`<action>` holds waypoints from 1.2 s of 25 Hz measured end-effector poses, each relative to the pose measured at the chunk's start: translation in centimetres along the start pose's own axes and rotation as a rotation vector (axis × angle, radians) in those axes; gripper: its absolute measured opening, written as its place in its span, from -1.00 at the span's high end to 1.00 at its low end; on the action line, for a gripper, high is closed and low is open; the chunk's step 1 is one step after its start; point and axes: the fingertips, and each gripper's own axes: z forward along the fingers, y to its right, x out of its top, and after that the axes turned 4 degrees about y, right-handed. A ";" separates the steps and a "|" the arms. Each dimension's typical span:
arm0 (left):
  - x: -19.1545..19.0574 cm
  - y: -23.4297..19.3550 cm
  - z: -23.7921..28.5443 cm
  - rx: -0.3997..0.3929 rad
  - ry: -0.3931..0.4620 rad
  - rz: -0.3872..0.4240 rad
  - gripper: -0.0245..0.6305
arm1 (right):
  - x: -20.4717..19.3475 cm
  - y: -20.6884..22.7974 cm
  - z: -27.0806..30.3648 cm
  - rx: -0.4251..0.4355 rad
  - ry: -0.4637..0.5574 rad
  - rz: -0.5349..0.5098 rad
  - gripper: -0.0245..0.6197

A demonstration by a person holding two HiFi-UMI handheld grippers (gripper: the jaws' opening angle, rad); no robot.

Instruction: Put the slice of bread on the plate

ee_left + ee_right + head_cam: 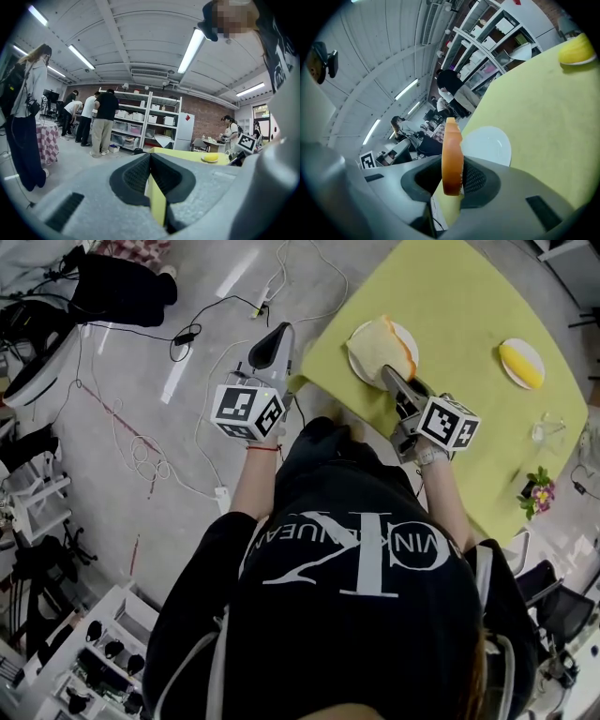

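Yellow table (469,334) | right gripper (387,372) dips, fingers (478,180) clamping bread (382,345) over plate (411,337) | left gripper (279,330) level, fingers (136,176) together

Arms forward, left hand-held gripper (272,336) level, jaws together, right hand-held gripper (387,373) tilted down, jaws clamping bread slice (382,341)

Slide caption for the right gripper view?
The right gripper clamps a bread slice edge-on, with the white plate beyond it on the yellow-green table.
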 end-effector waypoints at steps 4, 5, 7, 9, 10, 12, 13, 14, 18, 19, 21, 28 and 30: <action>0.5 -0.1 0.9 -0.014 0.001 0.001 0.89 | 0.0 0.9 0.2 -0.034 -0.030 -0.001 0.60; 0.6 -0.1 1.0 -0.019 0.001 0.003 0.89 | -0.1 1.0 0.3 -0.046 -0.038 -0.009 0.59; 0.6 -0.1 1.0 -0.025 0.001 0.006 0.89 | -0.2 1.4 0.3 -0.071 -0.048 -0.032 0.52; 0.5 -0.1 1.1 -0.026 0.000 0.006 0.89 | -0.3 1.6 0.3 -0.094 -0.061 -0.064 0.49; 0.6 -0.1 1.2 -0.026 0.000 0.007 0.89 | -0.3 1.7 0.4 -0.108 -0.071 -0.087 0.45; 0.8 -0.3 1.3 -0.026 0.000 0.006 0.89 | -0.2 1.9 0.6 -0.144 -0.092 -0.133 0.30; 0.8 -0.4 1.3 -0.026 -0.001 0.004 0.89 | -0.1 1.9 0.7 -0.161 -0.097 -0.154 0.22; 0.9 -0.6 1.3 -0.025 -0.002 0.002 0.89 | 0.0 1.9 0.8 -0.177 -0.100 -0.175 0.19; 0.5 -0.8 0.8 -0.023 -0.006 -0.001 0.89 | -0.4 2.6 0.6 -0.250 -0.131 -0.286 0.06; 0.4 -0.7 0.7 -0.023 -0.007 -0.002 0.89 | -0.5 2.8 0.5 -0.269 -0.141 -0.316 -0.01; 0.3 -0.6 0.6 -0.025 -0.009 -0.004 0.89 | -0.6 3.1 0.4 -0.297 -0.152 -0.361 -0.13; 0.5 -1.1 0.1 -0.015 -0.003 -0.003 0.89 | -0.6 3.5 0.5 -0.345 -0.168 -0.422 -0.28; 0.5 -1.2 0.0 -0.011 -0.001 -0.002 0.89 | -0.5 3.6 0.6 -0.346 -0.167 -0.420 -0.29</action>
